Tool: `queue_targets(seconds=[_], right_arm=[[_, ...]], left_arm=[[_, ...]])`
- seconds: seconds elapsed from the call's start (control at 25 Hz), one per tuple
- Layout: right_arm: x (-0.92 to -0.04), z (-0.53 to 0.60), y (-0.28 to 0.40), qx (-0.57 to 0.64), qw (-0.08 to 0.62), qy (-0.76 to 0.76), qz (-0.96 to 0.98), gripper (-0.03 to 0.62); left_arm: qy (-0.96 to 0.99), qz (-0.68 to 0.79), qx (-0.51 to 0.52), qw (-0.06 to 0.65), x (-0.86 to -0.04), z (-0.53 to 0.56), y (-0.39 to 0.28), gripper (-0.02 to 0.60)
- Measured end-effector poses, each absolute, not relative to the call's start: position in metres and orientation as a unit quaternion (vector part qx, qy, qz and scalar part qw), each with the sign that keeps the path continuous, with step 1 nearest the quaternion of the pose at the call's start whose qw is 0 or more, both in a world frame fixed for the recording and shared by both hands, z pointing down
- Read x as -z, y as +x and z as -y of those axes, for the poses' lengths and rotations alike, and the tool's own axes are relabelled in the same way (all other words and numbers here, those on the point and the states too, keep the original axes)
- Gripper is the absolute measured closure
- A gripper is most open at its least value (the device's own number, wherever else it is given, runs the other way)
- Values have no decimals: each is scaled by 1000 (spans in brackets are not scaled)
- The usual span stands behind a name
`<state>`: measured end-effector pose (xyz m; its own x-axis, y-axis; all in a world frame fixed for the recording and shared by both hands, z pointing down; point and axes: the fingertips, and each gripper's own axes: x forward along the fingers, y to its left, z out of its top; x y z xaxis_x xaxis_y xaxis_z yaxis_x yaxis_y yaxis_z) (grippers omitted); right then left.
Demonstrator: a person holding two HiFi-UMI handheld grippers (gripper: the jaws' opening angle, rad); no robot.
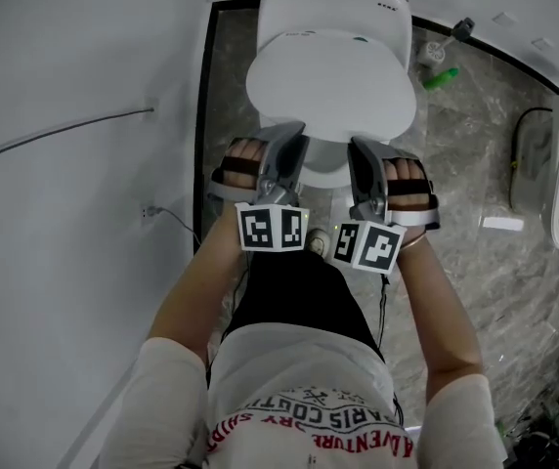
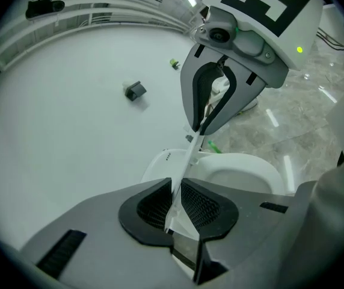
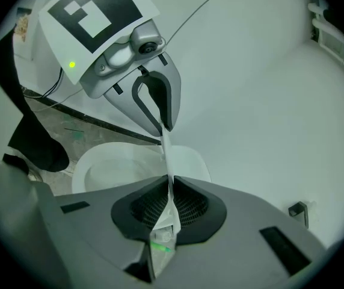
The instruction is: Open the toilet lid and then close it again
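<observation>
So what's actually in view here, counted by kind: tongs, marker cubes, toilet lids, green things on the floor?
tongs: 2, the left tongs and the right tongs, both clamped on the lid's front edge
marker cubes: 2
toilet lid: 1
green object on the floor: 1
Total: 6

Cream T-shirt (image 1: 289,369) with red lettering, black shorts (image 1: 294,286), black hand straps (image 1: 245,171)
</observation>
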<state>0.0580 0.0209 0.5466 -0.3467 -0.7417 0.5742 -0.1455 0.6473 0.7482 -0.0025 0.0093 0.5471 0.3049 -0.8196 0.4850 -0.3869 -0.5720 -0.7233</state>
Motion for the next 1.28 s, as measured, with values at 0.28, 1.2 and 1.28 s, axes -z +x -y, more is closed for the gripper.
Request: queue_targets(seconds=[0.28,1.2,1.28], right_arm=[[-517,14,55,295,507,277,761,563],[-438,175,52,215,540,318,749,563],[-436,187,52,207,542,322,748,562]], left_arm=[[-783,-372,439,235,-517,26,-6,526],[-842,-286,401,220,-440,181,-7,528],[-847,-275,399,220,-438,192,-8,528]])
